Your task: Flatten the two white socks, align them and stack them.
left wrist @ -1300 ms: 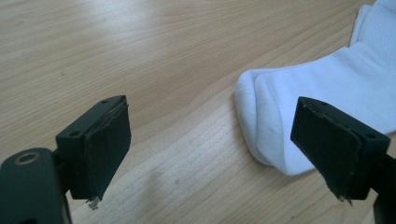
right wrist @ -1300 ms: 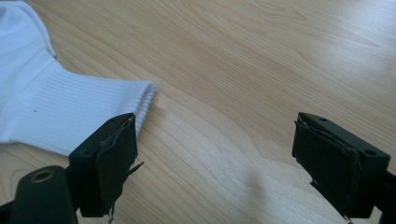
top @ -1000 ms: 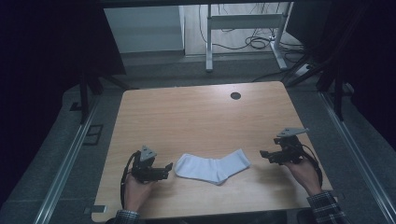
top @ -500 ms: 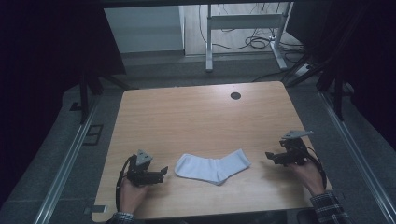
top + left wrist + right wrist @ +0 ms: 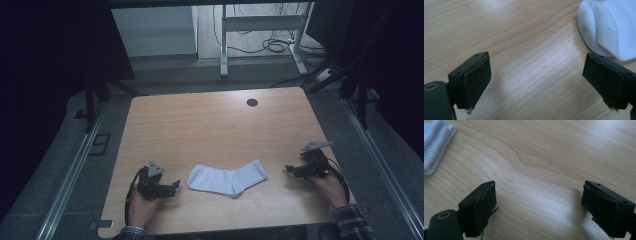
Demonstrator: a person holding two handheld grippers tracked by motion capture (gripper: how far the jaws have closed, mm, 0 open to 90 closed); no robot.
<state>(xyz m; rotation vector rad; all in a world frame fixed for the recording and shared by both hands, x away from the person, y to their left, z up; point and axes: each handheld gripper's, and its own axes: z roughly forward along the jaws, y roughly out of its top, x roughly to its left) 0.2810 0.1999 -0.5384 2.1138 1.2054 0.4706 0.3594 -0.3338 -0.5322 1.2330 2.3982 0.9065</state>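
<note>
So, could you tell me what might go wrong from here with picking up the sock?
1. The white sock lies flat on the table, so the open left gripper might scrape wood instead of catching fabric.
2. It looks doubled over, so a pinch may lift one layer.
3. The right gripper sits apart from the cuff and might miss it.

White ribbed sock (image 5: 228,179), pale wood-grain table (image 5: 210,125), black claws (image 5: 544,85), plaid sleeve cuff (image 5: 351,221)

Your high view is dim and bluish with black, unlit surroundings, while both gripper views are bright, with soft glare on the table (image 5: 564,152) grain and blurred near jaws.
</note>
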